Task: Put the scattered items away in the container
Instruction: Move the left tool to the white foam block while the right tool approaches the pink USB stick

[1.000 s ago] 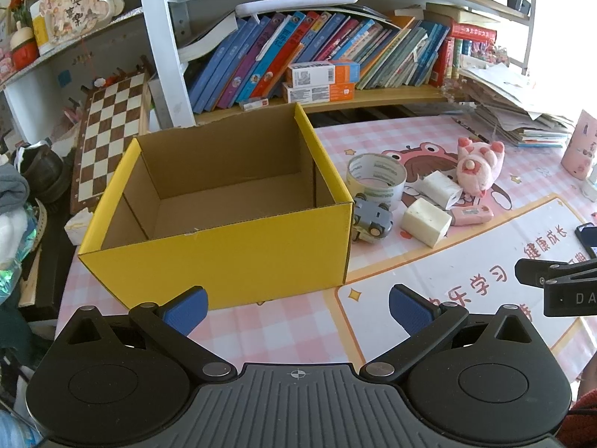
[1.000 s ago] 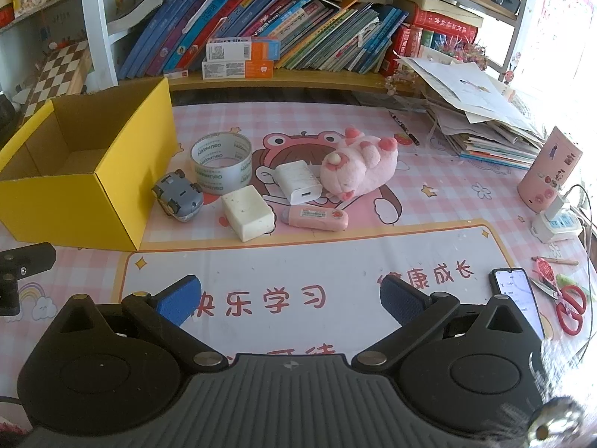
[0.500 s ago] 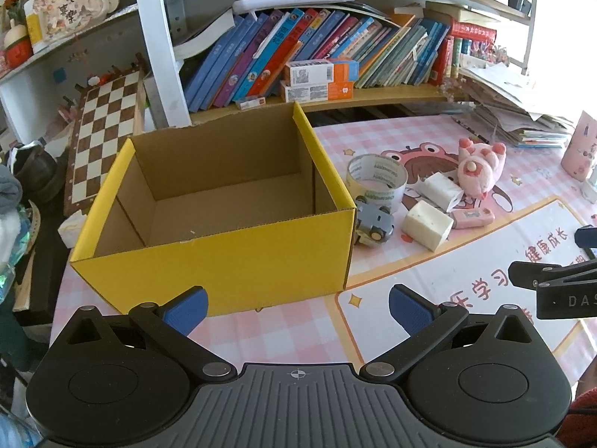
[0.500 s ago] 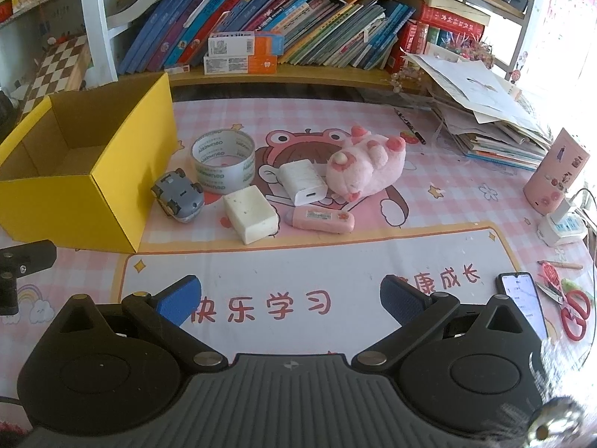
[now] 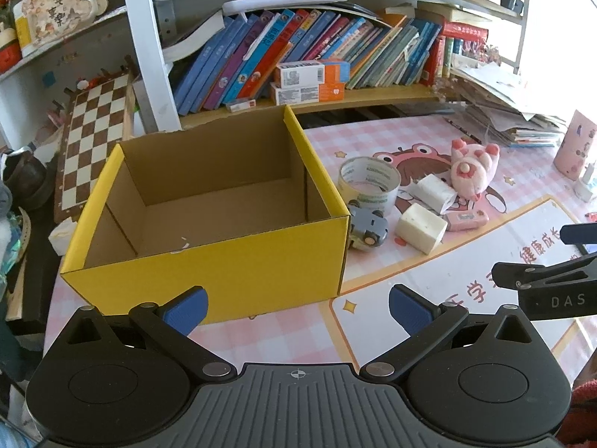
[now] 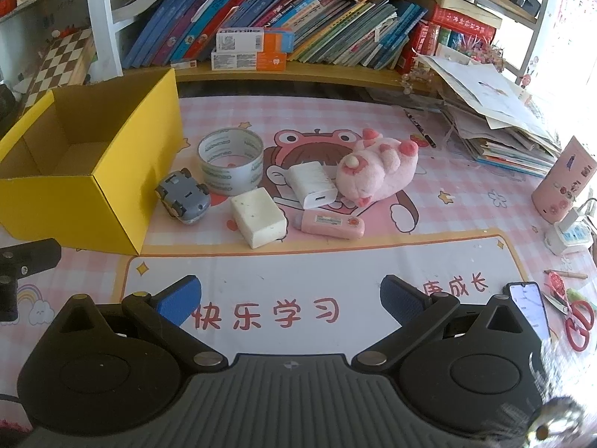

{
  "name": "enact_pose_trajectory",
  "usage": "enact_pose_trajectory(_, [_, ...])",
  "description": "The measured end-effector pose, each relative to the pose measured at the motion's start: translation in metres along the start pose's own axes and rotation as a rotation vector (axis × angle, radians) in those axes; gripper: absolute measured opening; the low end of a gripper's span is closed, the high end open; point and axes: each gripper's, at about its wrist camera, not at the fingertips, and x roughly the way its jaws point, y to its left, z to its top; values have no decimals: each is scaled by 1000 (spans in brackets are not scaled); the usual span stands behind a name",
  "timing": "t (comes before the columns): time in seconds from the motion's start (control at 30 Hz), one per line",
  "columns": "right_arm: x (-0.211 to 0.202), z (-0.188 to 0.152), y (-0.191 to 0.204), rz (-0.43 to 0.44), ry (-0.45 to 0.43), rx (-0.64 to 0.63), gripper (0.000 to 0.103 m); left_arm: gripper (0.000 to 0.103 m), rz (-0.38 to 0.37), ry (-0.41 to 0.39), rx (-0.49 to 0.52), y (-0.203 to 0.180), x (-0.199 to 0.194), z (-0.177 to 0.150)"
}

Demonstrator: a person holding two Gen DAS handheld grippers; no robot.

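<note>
While both my grippers, left [image 5: 296, 308] and right [image 6: 289, 300], hover with fingers released, nothing's boxed [image 5: 209, 201], so I reach for the sponge block [image 6: 258, 217] next.

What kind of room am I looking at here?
Most likely a child's study desk at home: a shelf of picture books, a pink cartoon desk mat printed with Chinese characters, and a chessboard leaning nearby.

left gripper [image 5: 297, 308], right gripper [image 6: 290, 298] (jaws spread, empty)
</note>
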Motion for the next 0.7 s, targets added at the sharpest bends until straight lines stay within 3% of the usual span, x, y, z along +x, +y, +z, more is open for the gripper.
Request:
enact_pose_trajectory(0.43, [5, 2, -9, 24, 2, -13, 103, 103, -64, 40, -28, -9, 5, -1])
enact_pose_trajectory(0.7, [11, 4, -24, 47, -1, -38, 103, 103, -49, 32, -9, -32, 5, 2])
